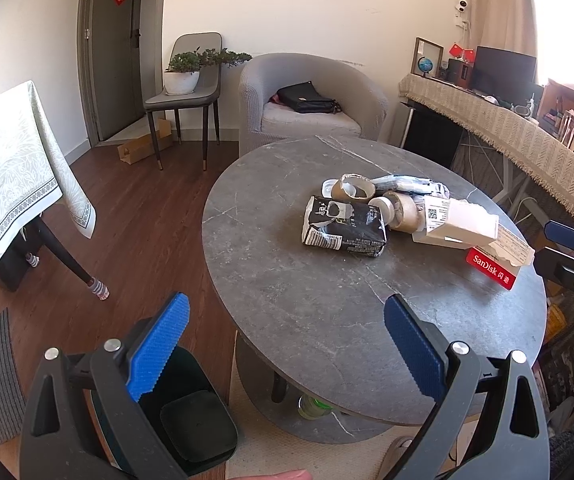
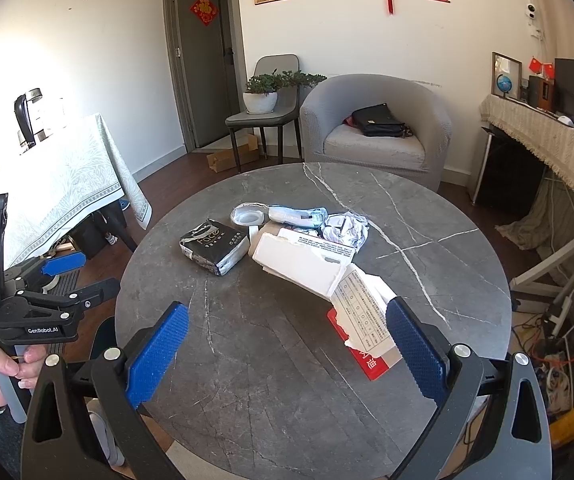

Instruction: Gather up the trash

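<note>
Left hand-held gripper (image 1: 287, 344), jaws spread wide and empty, above the near-left edge of the round grey tabletop (image 1: 327, 312). Right hand-held gripper (image 2: 287, 344), likewise wide open, just short of a torn white box (image 2: 307, 260). Trash pile (image 1: 399, 216) at centre; black bin (image 1: 191, 412) on the floor beside.

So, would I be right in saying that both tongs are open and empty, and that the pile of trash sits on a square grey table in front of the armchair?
Not quite: the grey table is round, not square, as the right wrist view shows. The rest holds: the left tongs and right tongs are both open and empty, and the pile of trash sits on the table in front of the armchair.
</note>
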The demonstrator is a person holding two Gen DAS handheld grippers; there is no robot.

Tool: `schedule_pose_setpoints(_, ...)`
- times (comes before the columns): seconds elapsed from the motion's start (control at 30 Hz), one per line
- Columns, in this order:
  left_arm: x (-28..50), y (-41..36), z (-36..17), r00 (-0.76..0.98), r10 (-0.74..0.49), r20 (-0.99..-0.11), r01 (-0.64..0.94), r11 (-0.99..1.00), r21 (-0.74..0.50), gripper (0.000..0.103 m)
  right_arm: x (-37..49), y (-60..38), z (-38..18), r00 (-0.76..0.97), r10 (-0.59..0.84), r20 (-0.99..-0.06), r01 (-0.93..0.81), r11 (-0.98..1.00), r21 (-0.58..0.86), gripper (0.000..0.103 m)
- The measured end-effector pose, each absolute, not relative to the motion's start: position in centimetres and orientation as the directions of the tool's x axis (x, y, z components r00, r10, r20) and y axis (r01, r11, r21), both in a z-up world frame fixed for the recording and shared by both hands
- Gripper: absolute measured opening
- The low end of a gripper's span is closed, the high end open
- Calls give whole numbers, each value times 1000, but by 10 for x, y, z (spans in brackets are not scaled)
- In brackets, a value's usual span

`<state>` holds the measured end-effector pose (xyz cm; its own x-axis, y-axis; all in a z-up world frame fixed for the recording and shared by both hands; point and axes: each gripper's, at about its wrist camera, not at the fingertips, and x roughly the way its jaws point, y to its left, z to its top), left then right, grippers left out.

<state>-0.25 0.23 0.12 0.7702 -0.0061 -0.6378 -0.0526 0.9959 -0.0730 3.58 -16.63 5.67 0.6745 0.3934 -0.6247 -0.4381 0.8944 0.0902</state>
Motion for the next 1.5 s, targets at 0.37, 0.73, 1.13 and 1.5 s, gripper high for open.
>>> schedule_pose_setpoints(0.37, 6, -5, 2, 783, -34, -621, 0, 999, -54, 99, 38, -174, 52, 672, 372, -641, -430, 900, 71, 100)
schedule_pose_setpoints(0.73, 30, -7, -8, 758, -118, -642, 67, 992, -103, 98, 46, -195, 41, 663, 337, -669, -420, 907, 41, 77)
schedule_pose_setpoints(1.13, 56, -24, -23, 729, -134, -672, 115, 991, -73, 91, 56, -207, 22, 661, 282, -696, -427, 903, -40, 59)
schedule_pose_setpoints(1.5, 83, -32, -32, 713, -108, -693, 116, 993, -36, 94, 63, -185, 6, 701, 208, -682, -491, 834, -251, 59)
